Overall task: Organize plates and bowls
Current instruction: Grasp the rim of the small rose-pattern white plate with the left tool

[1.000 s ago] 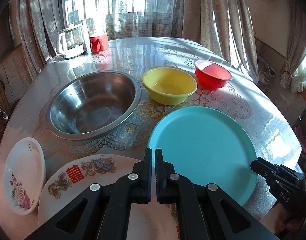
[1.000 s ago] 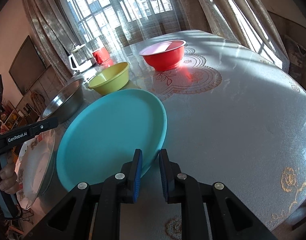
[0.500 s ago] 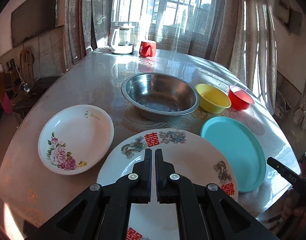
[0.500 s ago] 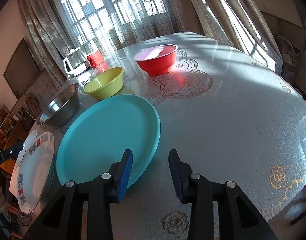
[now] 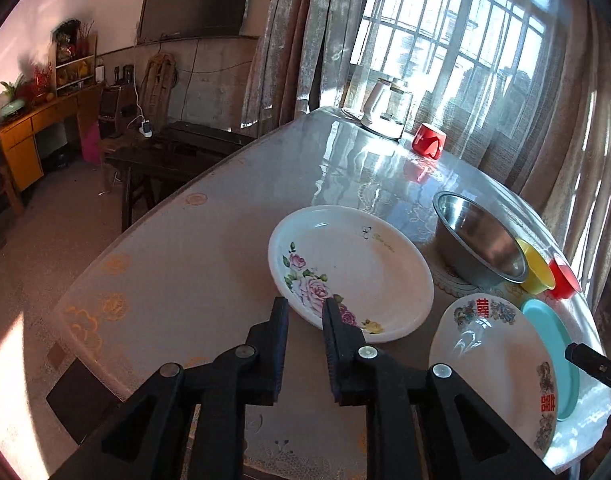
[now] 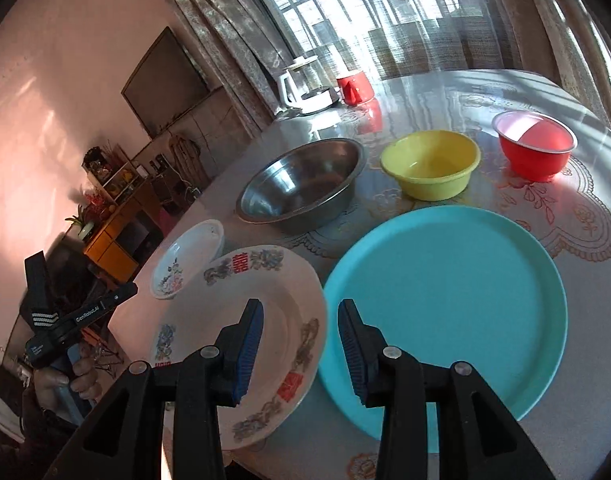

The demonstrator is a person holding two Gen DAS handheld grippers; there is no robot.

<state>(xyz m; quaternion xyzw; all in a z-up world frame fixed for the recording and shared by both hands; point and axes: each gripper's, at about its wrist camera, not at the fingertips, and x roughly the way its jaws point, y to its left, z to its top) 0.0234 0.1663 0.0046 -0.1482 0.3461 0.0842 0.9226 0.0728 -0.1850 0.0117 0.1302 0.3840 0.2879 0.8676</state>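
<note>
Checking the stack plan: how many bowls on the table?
3, in a row behind the plates: steel bowl on the left, yellow bowl in the middle, red bowl on the right. None look hidden.

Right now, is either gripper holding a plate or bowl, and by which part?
Nothing is held. The left gripper is opening at the near rim of the rose plate, not clamping it. The right gripper stands open, empty.

3 plates [image 6: 445, 300], 3 bowls [image 6: 301, 184], 1 red mug [image 6: 355, 86], 1 kettle [image 6: 301, 86].
</note>
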